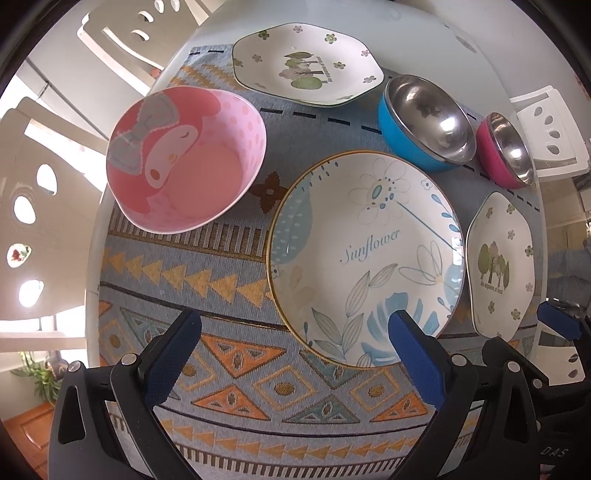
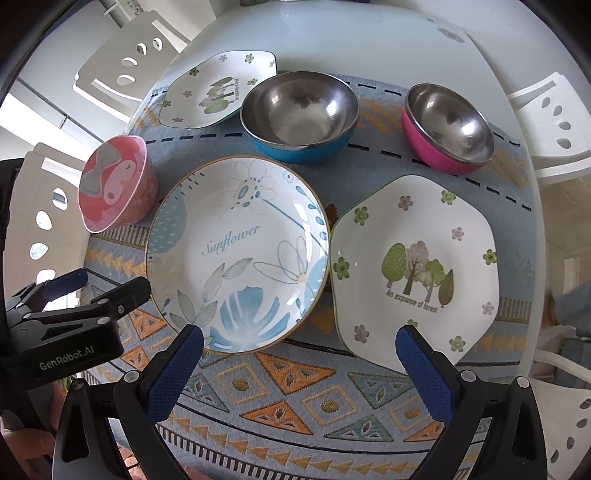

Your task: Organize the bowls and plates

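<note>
A round Sunflower plate (image 1: 365, 254) (image 2: 236, 254) lies mid-mat. A hexagonal forest plate (image 2: 413, 266) (image 1: 500, 266) lies to its right, and a second forest plate (image 1: 306, 62) (image 2: 218, 92) lies at the back. A pink cartoon bowl (image 1: 184, 158) (image 2: 114, 184) sits left. A blue steel-lined bowl (image 1: 424, 122) (image 2: 299, 114) and a pink steel-lined bowl (image 1: 506, 151) (image 2: 447, 129) stand behind. My left gripper (image 1: 295, 328) is open over the mat, its right finger above the Sunflower plate's near rim. My right gripper (image 2: 299, 343) is open, spanning the near rims of the Sunflower and forest plates.
A patterned blue and orange mat (image 1: 236, 391) (image 2: 295, 402) covers a round white table (image 2: 332, 33). White chairs (image 1: 122, 33) (image 2: 554, 125) ring the table. The left gripper (image 2: 79, 291) shows at the left of the right wrist view, and the right gripper (image 1: 561, 325) at the right edge of the left wrist view.
</note>
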Tool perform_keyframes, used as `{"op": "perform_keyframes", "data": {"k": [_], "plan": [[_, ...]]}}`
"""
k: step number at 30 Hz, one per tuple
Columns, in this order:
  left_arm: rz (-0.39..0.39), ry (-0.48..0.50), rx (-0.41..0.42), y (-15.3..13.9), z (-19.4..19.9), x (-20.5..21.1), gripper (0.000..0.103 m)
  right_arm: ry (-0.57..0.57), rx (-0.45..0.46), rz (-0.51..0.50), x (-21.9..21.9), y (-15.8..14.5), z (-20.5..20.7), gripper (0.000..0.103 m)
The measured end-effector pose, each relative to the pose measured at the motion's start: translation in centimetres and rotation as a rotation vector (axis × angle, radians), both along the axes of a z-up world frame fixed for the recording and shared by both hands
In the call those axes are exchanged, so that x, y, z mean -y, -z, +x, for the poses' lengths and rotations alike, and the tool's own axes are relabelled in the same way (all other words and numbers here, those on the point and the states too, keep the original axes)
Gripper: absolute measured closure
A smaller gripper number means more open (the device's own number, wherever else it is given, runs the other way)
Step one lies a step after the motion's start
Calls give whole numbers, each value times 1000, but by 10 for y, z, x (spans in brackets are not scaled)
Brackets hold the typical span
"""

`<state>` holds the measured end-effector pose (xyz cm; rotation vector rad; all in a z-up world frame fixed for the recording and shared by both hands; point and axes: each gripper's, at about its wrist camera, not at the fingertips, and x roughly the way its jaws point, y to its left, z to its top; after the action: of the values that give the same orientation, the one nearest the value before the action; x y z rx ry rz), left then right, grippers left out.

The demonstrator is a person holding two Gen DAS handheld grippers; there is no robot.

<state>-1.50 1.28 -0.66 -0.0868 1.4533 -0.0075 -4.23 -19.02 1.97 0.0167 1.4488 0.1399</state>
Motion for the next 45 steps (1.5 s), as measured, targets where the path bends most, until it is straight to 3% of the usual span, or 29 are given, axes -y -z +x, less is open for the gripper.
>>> {"op": "perform_keyframes", "data": {"k": [9, 17, 29, 45], "plan": [[-19, -5, 8, -2, -4, -3, 2, 14, -5, 31, 1, 1, -7, 0], [-8, 15, -21, 17, -13, -7, 2, 23, -49, 61, -2, 16, -18, 0], [-21, 75, -82, 77, -15, -9, 2, 61, -72, 107, -21, 67, -34, 0], [-42, 76, -69, 97, 11, -17, 0, 139, -68, 88, -24, 114, -19, 0]]}}
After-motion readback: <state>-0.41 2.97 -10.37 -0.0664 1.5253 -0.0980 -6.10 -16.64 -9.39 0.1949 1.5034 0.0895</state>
